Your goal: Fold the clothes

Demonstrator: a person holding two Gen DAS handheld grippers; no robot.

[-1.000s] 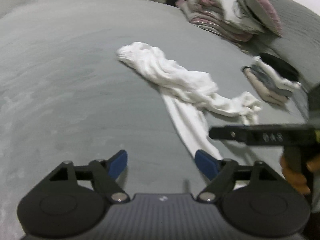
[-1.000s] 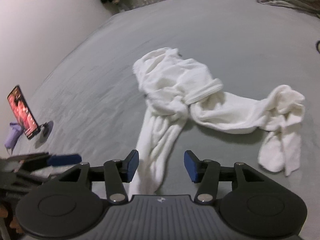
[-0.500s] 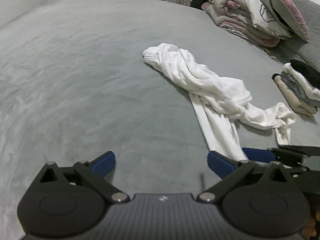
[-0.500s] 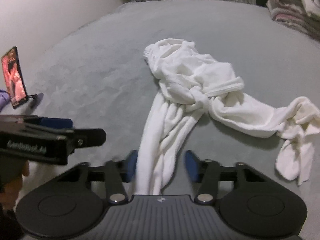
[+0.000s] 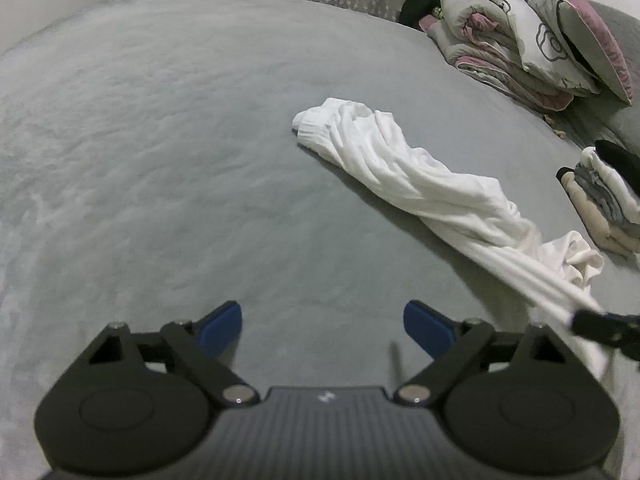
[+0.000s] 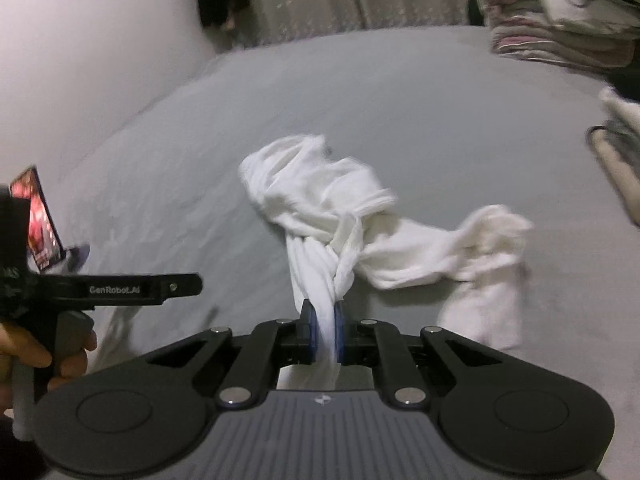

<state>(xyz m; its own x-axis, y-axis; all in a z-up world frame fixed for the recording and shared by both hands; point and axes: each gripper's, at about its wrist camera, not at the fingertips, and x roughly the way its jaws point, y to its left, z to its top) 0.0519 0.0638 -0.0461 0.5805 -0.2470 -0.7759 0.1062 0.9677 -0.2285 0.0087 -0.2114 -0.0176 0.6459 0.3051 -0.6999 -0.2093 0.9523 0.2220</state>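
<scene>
White garment (image 6: 320, 216): twisted, knotted at the middle, lying mid-bed, one end drawn toward six o'clock. Right gripper (image 6: 324, 334): fingers have just been closing and are clamped on that end, likely to pull the twist straight. Left gripper (image 5: 322, 322): fingers wide apart over bare bed (image 5: 160, 160), nothing between, probably awaiting a second hold. Folded clothes (image 5: 604, 204): three o'clock, set aside.
</scene>
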